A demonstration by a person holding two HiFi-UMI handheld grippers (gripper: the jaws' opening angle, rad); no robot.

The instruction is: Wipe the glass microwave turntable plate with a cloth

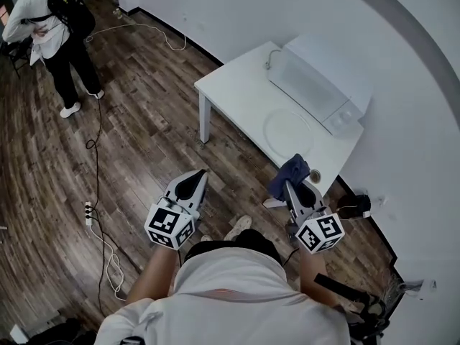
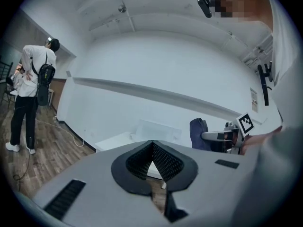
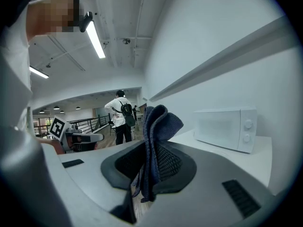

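Holding the blue cloth (image 3: 158, 122) clamped in my right gripper (image 1: 292, 187), with its folds standing up above the jaws, I face the white table (image 1: 237, 95) from its near side. The glass turntable plate (image 1: 287, 131) lies flat on the table, just on the near side of the microwave (image 1: 316, 85). From my right gripper it sits straight ahead, farther out and lower. It is round, so I judge that no particular approach angle matters. What matters is that the cloth hand is clearly the nearer one and only needs to reach forward and down over the table's near edge. My left gripper (image 1: 194, 180) hangs to the left over the wooden floor (image 1: 129, 157), off the table, with its jaws pressed together on nothing. It could steady the plate's rim, I think, but it has farther to go.
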